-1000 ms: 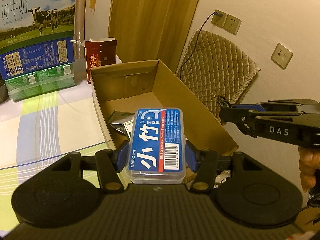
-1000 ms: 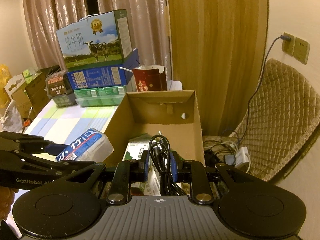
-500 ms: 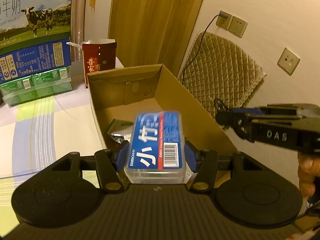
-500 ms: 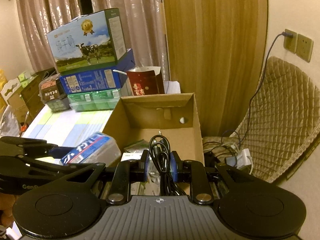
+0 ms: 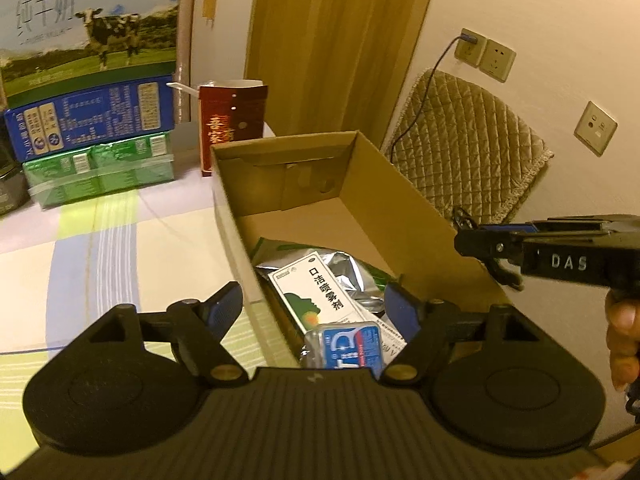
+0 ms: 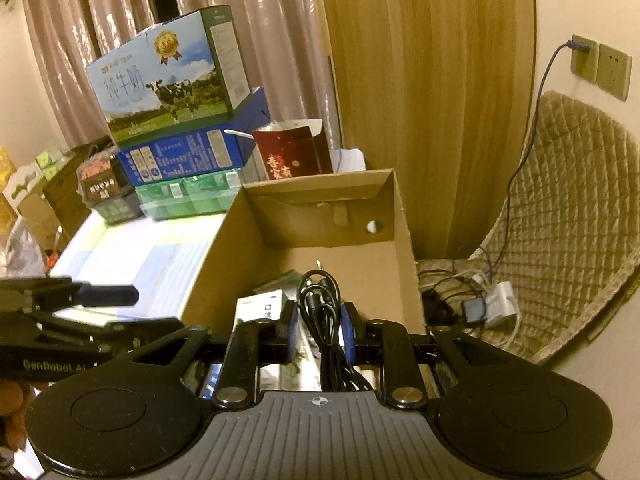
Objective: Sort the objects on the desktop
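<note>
Left gripper (image 5: 316,304) is being held spread, lower centre | blue clear-plastic floss-pick case (image 5: 347,346) is lying in brown cardboard box (image 5: 404,208) | coiled black cable (image 6: 322,312) is being pinched by right gripper (image 6: 319,330)

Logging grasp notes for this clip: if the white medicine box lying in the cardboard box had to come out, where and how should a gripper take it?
Grip the white medicine box across its narrow width, on the two long edges near its far end, coming from above. It lies flat, label up, on the foil pouch; the dental floss case appears to cover its near end, and the cardboard box wall blocks a side approach.
</note>
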Demonstrator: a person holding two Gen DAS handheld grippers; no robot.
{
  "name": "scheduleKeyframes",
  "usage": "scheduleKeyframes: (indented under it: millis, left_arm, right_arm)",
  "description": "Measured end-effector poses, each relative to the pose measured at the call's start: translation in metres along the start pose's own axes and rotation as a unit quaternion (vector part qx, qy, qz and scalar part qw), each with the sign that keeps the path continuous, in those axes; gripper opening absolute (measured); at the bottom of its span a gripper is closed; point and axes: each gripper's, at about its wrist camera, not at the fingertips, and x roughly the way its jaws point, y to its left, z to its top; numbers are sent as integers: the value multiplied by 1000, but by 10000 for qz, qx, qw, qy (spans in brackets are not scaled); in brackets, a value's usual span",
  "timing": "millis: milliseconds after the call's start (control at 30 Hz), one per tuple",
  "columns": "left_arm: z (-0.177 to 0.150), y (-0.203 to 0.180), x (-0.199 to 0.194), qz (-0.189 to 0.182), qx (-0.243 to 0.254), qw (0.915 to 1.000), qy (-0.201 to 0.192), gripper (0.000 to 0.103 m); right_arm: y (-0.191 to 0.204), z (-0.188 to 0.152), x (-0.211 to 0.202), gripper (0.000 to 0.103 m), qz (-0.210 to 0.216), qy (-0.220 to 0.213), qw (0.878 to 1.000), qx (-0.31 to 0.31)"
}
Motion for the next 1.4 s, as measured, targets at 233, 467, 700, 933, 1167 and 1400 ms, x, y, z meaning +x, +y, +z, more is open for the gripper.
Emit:
scheduleKeyframes:
  millis: [233,467,700,933,1167,1400]
  left_arm:
    - [-12,6,-14,212,24,9997,-119,93]
    - [-27,0,-39,349,50,9988,-339,101]
    - [-40,-13,-67,505,72,9977,-451,102]
    - [-58,-22,-92,515,-64,9979,-392,102]
    - [-75,-27,-120,758,-183,9962,-401,102]
    - [-89,-31,-151,679,-325,9961,-466,102]
  right_arm:
    - [-2,2,-10,59,-4,-197,9997,146]
    - [-10,-9,-34,71,-124,-251,9992,280]
    - [-10,-25,-62,90,-211,-303,9988,325]
    - [3,-44,-88,101,-277,-189,9993,176]
    - [23,-65,-117,101,-323,-124,9994,61]
    - [52,-83,-146,101,-537,-119,9980,-301]
